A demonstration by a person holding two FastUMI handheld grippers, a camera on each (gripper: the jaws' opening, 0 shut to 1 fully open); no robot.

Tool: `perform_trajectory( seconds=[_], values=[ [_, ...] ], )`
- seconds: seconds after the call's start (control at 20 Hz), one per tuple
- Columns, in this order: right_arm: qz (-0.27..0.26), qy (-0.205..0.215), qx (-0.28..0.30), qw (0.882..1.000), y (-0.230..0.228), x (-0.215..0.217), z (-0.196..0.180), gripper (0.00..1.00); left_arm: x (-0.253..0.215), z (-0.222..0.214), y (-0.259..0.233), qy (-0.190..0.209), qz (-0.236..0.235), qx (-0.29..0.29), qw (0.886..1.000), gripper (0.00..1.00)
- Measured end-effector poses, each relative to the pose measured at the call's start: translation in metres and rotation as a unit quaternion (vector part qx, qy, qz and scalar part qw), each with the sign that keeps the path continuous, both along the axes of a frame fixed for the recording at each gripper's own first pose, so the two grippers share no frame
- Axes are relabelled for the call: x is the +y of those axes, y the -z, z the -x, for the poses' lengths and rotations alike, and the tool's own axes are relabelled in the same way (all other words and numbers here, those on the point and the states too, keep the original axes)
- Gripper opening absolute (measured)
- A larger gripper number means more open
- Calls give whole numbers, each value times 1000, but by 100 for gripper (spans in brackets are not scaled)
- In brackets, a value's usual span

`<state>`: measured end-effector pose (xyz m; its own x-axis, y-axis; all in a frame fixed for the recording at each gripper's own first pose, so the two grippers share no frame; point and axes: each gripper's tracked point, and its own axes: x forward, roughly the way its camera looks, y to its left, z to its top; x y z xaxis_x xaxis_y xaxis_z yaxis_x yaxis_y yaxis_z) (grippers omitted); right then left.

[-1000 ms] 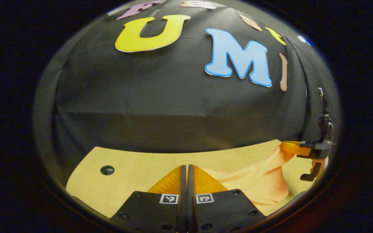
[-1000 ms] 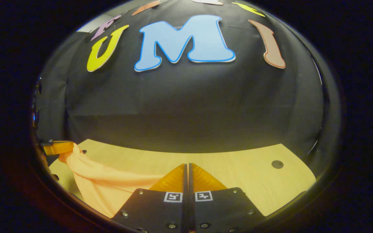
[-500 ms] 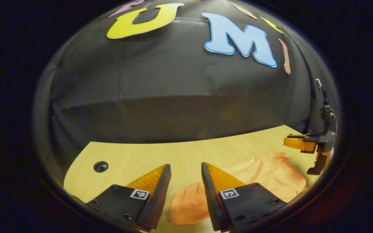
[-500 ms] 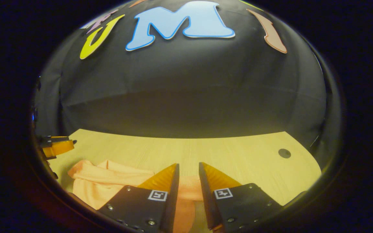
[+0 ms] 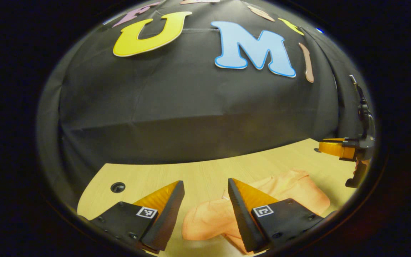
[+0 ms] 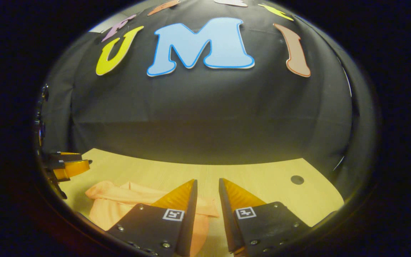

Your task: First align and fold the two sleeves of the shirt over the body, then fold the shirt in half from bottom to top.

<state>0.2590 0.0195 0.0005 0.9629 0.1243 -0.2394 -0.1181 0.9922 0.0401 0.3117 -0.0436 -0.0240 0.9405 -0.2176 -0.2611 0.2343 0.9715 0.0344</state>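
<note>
My left tool (image 5: 205, 200) and right tool (image 6: 207, 198), both with fingers apart, hover over the crumpled peach fabric shirt (image 5: 262, 203) on the pale wooden desk (image 6: 262, 178); bunched layers could misalign any sleeve fold.

The orange shirt (image 5: 212, 217) lies loose and bunched up on the table (image 5: 198, 175), with soft folds, not held by anything.
</note>
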Motion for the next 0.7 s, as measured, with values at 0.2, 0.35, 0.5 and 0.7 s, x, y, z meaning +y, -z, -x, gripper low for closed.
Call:
perform_trajectory(
  seconds=[0.2,0.35,0.5,0.7],
  values=[
    [-4,-11,-24,1000,-21,8,51,37,-16,52,-22,12,1,-21,1000,81],
    [-1,-14,-39,999,-28,12,92,38,-29,97,-29,21,-2,-33,999,82],
    [-7,-21,-53,998,-33,19,139,37,-41,149,-33,30,-3,-46,998,82],
    [-9,-19,-74,997,-38,21,201,37,-48,218,-40,34,2,-70,997,82]
  ],
)
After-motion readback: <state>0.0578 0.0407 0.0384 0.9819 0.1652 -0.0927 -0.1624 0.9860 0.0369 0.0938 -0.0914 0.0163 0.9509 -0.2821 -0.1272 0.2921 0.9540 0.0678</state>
